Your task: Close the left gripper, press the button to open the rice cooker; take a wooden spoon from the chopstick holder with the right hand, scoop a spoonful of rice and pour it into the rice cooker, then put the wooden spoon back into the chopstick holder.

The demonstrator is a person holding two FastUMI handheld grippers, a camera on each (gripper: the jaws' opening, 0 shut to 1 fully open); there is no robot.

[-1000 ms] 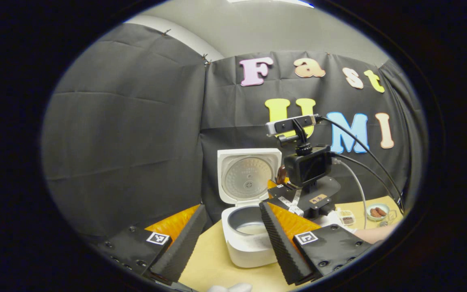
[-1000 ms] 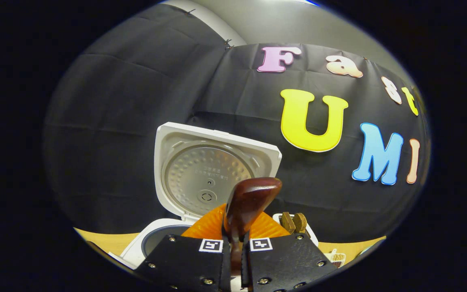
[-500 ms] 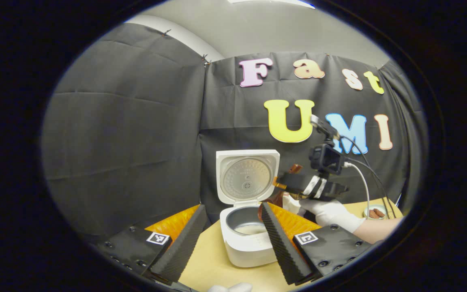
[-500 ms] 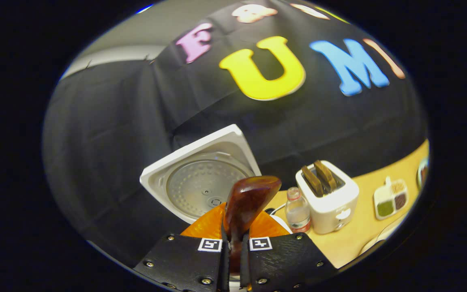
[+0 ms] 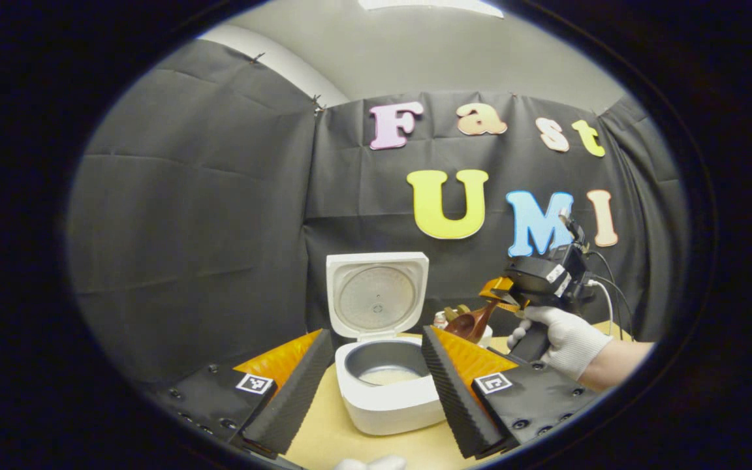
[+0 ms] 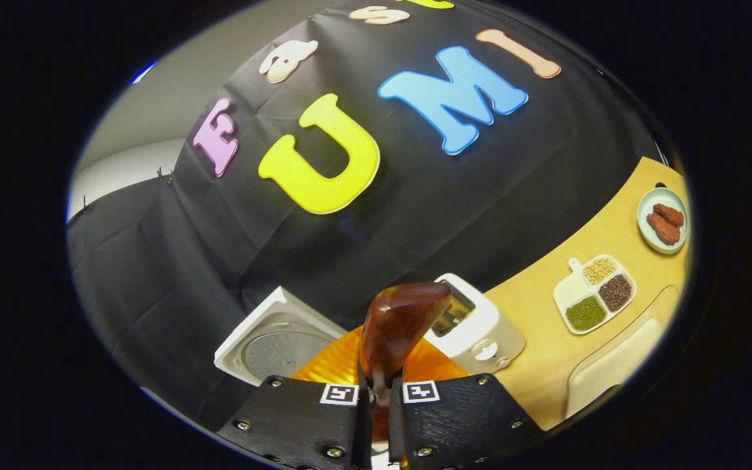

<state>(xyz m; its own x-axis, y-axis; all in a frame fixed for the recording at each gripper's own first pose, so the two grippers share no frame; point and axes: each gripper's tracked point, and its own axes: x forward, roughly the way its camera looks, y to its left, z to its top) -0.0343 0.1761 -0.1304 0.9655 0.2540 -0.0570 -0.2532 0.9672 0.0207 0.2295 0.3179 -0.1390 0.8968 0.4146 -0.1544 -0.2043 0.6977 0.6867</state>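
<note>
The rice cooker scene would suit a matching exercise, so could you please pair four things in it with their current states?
Things:
1. rice cooker
2. wooden spoon
3. left claw
4. divided dish

States:
A. fingers spread apart, holding nothing
B. lid standing up, pot uncovered with some rice in it
C. lying on the table with grains in its compartments
D. clamped between the right claw's fingers, bowl end sticking up

Pairs: 1-B, 2-D, 3-A, 4-C
</note>
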